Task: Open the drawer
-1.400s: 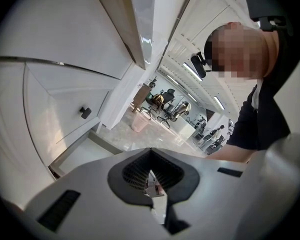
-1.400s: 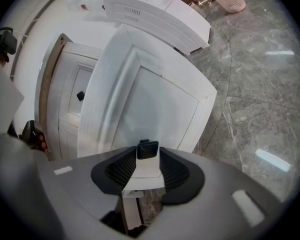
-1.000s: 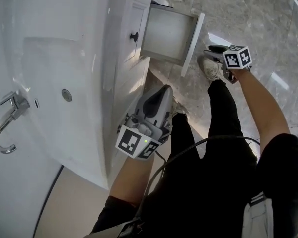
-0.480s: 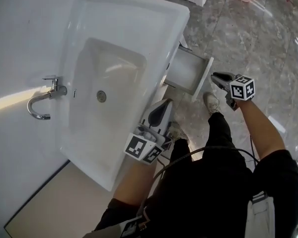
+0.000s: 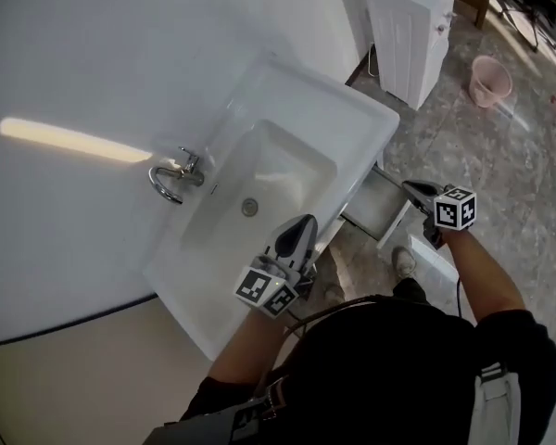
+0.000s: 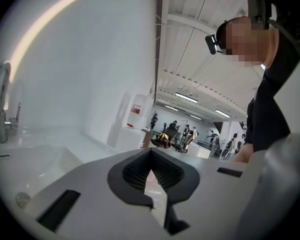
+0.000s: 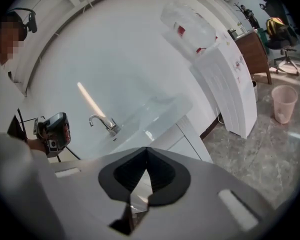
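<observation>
drawer [image 5: 375,204]: pulled out beneath sink [image 5: 287,170]; pink bucket [image 5: 489,80]: on floor [image 5: 519,156]

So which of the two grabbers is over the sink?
The left gripper: it hangs above the sink's front rim. The right gripper is out over the floor beside the open drawer, its jaws just closed on nothing.

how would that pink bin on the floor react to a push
The pink bin looks like thin plastic, so probably light and a little flexible. It stands on smooth polished floor, so a low push would likely slide it. Its base is narrower than its rim; a high nudge may tip it.
</observation>
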### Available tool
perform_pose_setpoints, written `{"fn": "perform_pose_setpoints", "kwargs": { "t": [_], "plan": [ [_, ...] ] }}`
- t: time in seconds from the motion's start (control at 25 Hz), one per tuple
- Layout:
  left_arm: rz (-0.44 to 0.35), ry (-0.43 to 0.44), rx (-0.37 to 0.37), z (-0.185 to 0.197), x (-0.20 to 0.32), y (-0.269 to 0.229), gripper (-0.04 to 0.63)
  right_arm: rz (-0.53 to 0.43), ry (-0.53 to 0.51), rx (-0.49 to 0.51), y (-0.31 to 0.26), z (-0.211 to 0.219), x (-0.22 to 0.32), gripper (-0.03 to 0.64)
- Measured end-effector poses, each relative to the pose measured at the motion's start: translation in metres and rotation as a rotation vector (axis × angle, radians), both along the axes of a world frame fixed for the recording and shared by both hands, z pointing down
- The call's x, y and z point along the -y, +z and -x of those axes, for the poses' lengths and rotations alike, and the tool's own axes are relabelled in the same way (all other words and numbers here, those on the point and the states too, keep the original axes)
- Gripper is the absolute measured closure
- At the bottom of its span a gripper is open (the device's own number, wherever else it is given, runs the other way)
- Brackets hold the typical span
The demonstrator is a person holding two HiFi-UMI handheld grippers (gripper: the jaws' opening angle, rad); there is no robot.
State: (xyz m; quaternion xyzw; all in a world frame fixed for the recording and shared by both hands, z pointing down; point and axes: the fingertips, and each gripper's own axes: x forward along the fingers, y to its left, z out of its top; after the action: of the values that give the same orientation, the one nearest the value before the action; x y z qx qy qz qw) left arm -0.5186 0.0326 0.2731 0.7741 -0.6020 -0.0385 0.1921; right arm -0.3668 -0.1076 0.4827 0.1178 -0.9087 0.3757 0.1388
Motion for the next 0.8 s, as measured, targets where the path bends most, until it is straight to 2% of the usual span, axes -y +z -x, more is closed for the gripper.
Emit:
{"fn": "perform_pose_setpoints", "kwargs": {
  "t": [0.2,0.4,0.6,0.8],
  "plan": [
    [-0.061,-0.107,0.04,0.035,-0.031,-0.058,0.594,-0.054,-0.061,0.027,-0.079,0.017,0.003,0.615],
    [-0.122,-0.261,0.064,0.078,-0.079,-0.101,0.594,-0.141,-0.189,0.033,-0.143,0.054,-0.006,0.615],
    [-0.157,-0.468,0.081,0.119,-0.147,-0.121,0.594,-0.204,-0.345,0.053,-0.184,0.109,-0.029,0.615],
    [-0.195,-0.659,0.099,0.155,-0.234,-0.128,0.594,-0.266,-0.509,0.07,-0.211,0.17,-0.078,0.615]
  ]
}}
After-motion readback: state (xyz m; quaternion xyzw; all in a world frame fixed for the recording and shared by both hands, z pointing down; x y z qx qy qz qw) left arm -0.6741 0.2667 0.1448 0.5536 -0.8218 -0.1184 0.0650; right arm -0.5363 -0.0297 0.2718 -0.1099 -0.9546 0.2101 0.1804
